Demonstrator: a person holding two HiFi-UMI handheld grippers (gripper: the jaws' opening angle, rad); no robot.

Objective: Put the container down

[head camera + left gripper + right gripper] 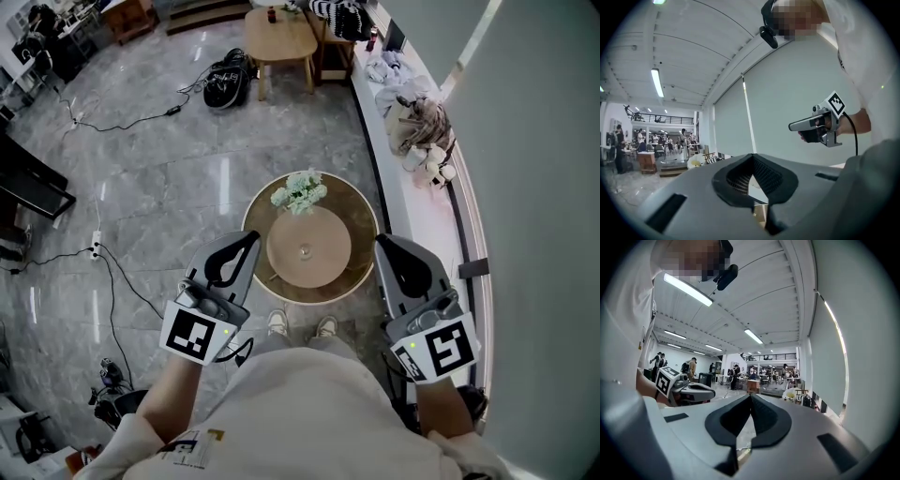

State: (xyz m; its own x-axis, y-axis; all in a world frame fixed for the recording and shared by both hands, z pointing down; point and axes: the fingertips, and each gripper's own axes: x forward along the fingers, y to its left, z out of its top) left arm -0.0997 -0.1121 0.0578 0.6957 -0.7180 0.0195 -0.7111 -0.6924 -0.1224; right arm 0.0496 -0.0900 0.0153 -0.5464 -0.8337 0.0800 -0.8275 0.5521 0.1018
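Wooden and wide, the container (pixel 309 247) looks rigid and light, best taken at opposite rim edges; the left gripper (pixel 254 237) and right gripper (pixel 380 242) are pressed together, empty.

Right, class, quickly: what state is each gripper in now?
Left gripper: closed, holding nothing.
Right gripper: closed, holding nothing.

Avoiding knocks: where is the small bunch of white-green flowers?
In the head view's centre, the flowers sit at the round wooden table's far edge, just beyond the pale round container.
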